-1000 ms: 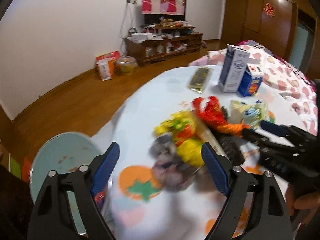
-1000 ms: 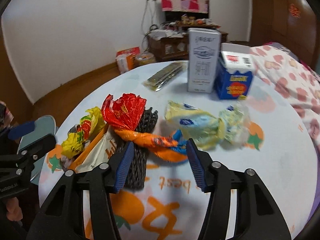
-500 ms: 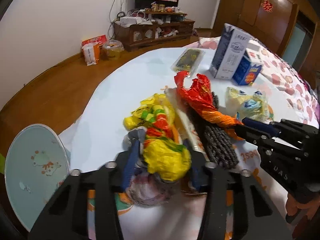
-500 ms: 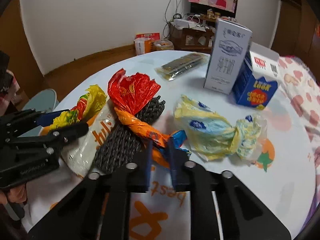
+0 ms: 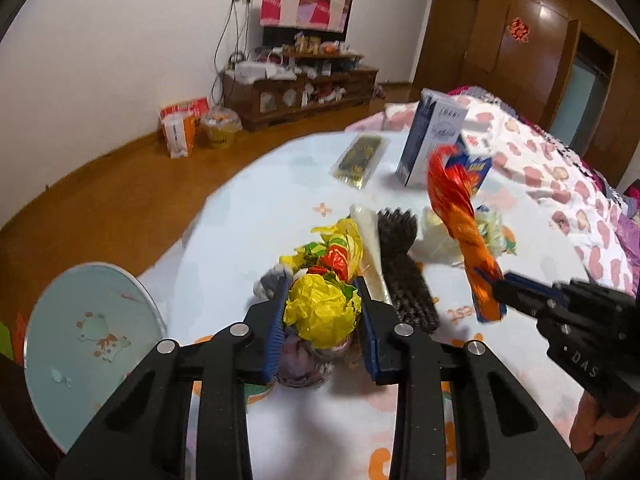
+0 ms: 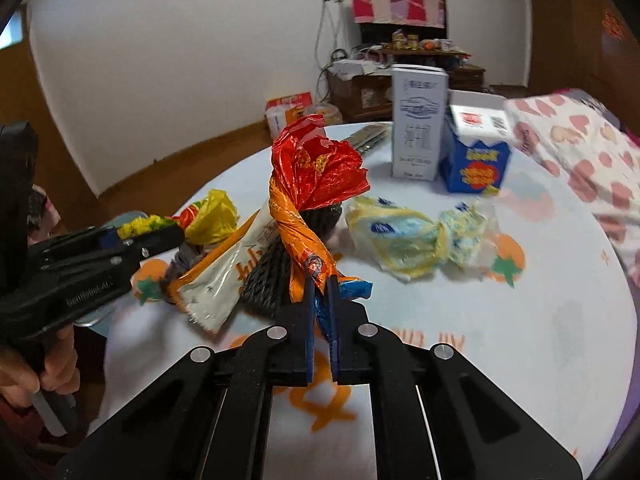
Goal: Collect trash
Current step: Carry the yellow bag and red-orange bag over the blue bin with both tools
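The left gripper [image 5: 322, 312] rises from the bottom centre of the left wrist view, its blue pads [image 5: 277, 328] pressed in against a yellow wrapper [image 5: 320, 312] between them. In the right wrist view it lies at the left edge, level, with the left hand [image 6: 36, 372] wrapped round its handle at lower left. The right gripper [image 6: 320, 304] stands at bottom centre of its own view, fingers almost together, pinching the lower end of a twisted orange wrapper [image 6: 304, 220] that stands up from them.
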Demonstrator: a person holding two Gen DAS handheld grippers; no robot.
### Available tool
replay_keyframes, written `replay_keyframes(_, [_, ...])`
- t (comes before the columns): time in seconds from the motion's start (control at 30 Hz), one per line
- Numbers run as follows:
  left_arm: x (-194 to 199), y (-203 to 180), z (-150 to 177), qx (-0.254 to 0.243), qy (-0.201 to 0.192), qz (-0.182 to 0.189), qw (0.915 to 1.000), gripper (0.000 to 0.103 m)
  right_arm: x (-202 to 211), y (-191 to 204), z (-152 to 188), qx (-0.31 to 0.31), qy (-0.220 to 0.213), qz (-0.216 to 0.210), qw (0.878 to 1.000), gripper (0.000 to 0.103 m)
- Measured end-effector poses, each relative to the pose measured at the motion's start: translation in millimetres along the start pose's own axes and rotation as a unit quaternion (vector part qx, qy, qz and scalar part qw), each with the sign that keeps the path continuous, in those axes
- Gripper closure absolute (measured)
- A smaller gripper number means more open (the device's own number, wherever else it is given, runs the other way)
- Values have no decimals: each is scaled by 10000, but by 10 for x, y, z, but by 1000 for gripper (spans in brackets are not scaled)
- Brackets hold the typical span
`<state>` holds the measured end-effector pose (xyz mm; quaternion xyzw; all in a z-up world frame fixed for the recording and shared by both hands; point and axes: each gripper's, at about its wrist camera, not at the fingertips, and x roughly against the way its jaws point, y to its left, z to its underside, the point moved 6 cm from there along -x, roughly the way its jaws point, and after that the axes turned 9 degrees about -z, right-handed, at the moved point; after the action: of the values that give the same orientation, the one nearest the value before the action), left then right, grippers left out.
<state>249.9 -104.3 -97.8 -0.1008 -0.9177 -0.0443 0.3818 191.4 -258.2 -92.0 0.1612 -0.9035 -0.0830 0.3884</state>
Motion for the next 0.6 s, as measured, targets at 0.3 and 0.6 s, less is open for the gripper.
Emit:
replay_keyframes(0.3, [413,87,87,91,-348,156,9992,71,452,70,373,-547,-441,310,9970,96])
replay_keyframes(0.6, [646,244,312,113,-352,36,9993,71,595,195,666,-701,-439,413,9957,96])
